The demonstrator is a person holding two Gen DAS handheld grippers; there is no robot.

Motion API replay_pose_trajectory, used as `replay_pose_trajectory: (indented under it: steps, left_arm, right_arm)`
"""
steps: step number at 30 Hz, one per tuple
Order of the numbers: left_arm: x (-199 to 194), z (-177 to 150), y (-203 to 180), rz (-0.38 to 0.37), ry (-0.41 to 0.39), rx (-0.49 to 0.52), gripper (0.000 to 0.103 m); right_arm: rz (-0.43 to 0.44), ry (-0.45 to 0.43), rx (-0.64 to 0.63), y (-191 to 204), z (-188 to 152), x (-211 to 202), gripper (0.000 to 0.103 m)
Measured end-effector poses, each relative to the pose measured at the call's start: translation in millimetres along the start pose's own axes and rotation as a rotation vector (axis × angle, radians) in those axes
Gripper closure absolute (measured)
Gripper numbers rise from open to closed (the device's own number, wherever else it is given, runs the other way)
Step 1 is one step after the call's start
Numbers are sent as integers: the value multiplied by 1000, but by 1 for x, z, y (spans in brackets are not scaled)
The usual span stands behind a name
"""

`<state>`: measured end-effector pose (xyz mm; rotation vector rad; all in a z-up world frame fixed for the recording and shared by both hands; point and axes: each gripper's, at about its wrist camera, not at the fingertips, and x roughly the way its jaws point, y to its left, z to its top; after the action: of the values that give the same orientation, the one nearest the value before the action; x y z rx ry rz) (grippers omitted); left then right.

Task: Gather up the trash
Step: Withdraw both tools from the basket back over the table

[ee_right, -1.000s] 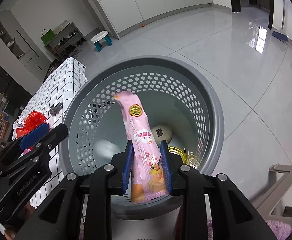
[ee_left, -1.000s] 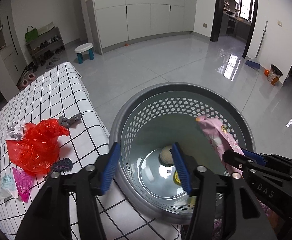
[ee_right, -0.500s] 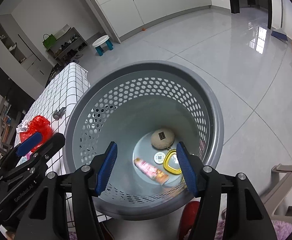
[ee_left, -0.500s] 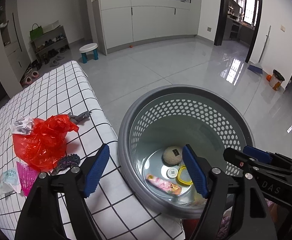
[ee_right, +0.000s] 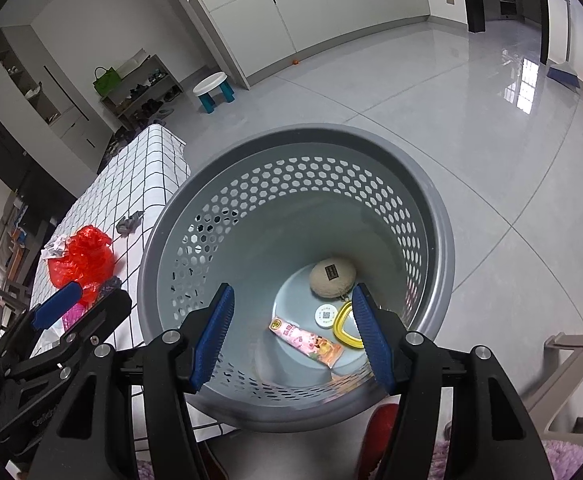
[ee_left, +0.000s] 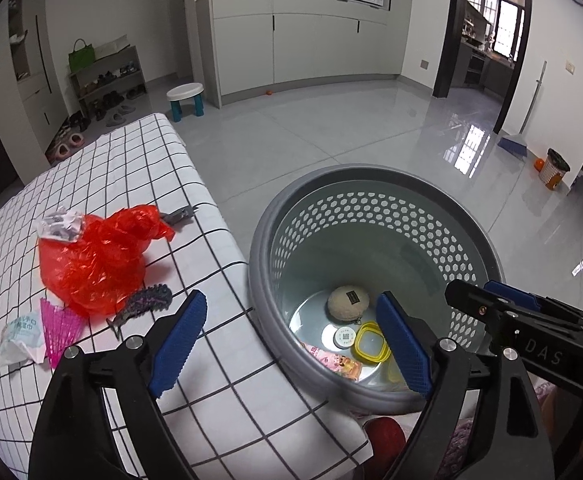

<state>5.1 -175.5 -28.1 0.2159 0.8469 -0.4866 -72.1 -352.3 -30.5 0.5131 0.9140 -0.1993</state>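
Grey perforated plastic fills both views: the laundry-style basket (ee_right: pixel 291 272) serving as the trash bin stands on the floor, touching the edge of the checked tablecloth (ee_left: pixel 131 184). At its bottom lie the pink snack wrapper (ee_right: pixel 305 340), a round beige pouch (ee_right: pixel 332 276), a small white disc (ee_right: pixel 325 315) and a yellow lid (ee_right: pixel 347 330).

Step status: the wrapper is deposited, and I judge the drop step complete.

1. Right gripper (ee_right: pixel 291 336): it hangs over the basket mouth with its jaws part open and nothing between them. The jaws have just been opening; the wrapper shows through the gap at the bin bottom.
2. Left gripper (ee_left: pixel 289 340): its jaws stand wide and have just been opening, with nothing between them. It straddles the near rim of the basket and the tablecloth edge.

Remaining trash, in the left wrist view, all on the cloth around 9 o'clock of the left gripper:
- red plastic bag (ee_left: pixel 95 256), with crumpled paper (ee_left: pixel 59 224) touching its far side;
- pink mesh piece (ee_left: pixel 59 326) and a tissue packet (ee_left: pixel 17 336), just beside each other;
- a dark spiky scrap (ee_left: pixel 145 304) nearest the left jaw, and a grey scrap (ee_left: pixel 177 216) beyond the bag.

Next move, as I judge it: I swing the left gripper toward 9 o'clock, lower the wide jaws over the spiky scrap or the bag, and close. The bag is thin film and may slip, so I would pinch a bunched fold.
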Motion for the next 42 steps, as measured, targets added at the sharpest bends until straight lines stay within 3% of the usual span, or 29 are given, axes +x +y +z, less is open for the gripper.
replay_pose_trajectory:
  steps: [15, 42]
  left_arm:
    - [-37, -12, 37, 58, -39, -74, 14]
    - [-88, -56, 172, 257, -39, -283, 13]
  right_arm:
    - [34, 8, -72, 33, -8, -1, 44]
    - [125, 80, -265, 138, -25, 23, 43]
